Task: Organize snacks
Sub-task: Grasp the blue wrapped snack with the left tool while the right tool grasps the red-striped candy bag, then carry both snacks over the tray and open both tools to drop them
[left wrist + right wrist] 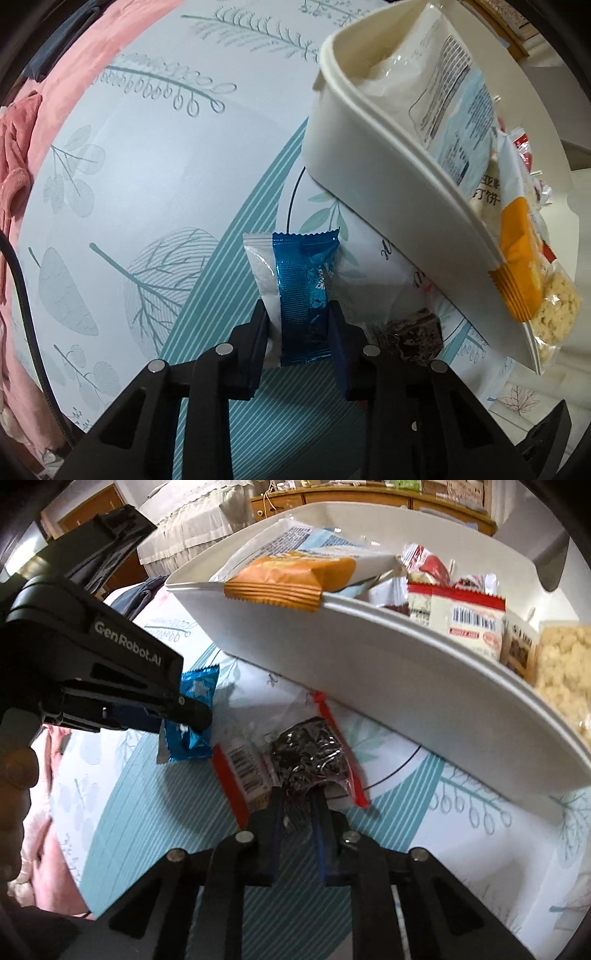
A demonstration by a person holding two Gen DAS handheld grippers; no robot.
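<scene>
Your left gripper (298, 325) pinches the blue packet (306, 291), crinkly foil, long axis running along the fingers, held above the leaf-print cloth (147, 166). Your right gripper (295, 808) is pressed onto the dark snack (308, 755), a glossy clear wrapper with red edges, lumpy inside. The tray (369, 155), smooth white plastic with a rounded rim, lies ahead and to the right of the left gripper, directly ahead of the right. Judgement: both packets travel forward over the rim; the right gripper is nearer. Orange packet (291, 578) overhangs that rim.
</scene>
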